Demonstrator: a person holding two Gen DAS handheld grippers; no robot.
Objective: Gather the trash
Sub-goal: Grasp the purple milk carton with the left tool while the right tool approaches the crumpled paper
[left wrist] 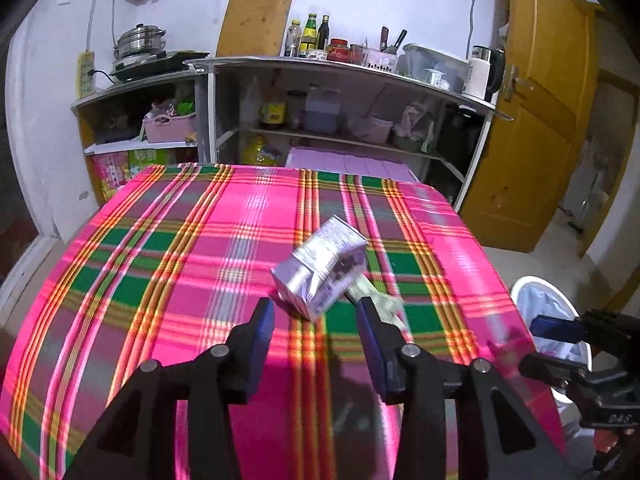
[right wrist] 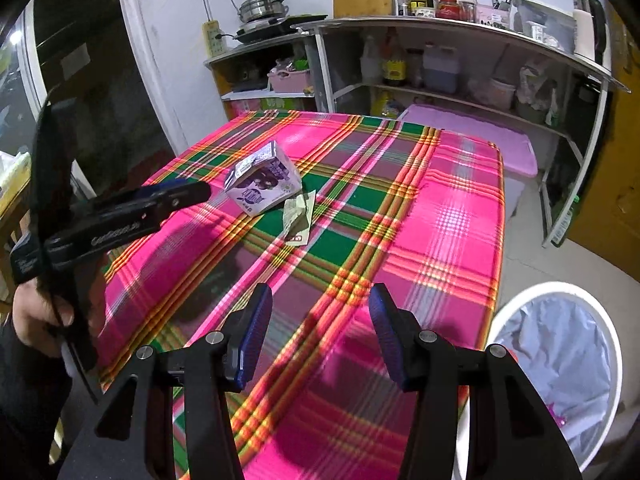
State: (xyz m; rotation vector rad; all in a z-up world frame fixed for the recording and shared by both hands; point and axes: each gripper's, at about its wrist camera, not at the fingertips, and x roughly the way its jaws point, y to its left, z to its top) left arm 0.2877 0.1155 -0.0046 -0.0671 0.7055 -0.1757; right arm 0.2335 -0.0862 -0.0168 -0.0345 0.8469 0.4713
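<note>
Nearest in the left wrist view, the left gripper (left wrist: 316, 316) has its fingers spread with nothing pinched between them, the tips just short of the purple carton (left wrist: 320, 266); in the right wrist view the right gripper (right wrist: 320, 312) is likewise spread and empty over the plaid tablecloth (right wrist: 452, 216), with the white bin (right wrist: 560, 364) on the floor just beside the table's near corner. The carton lies tilted on its side near the middle of the table, its top flaps loose. It looks empty, so probably light and easily crushed; a squeeze across the narrow flat faces at mid-body should hold. Touching its far side lies a crumpled paper scrap (right wrist: 298, 218), limp and thin, best pinched at a raised fold
</note>
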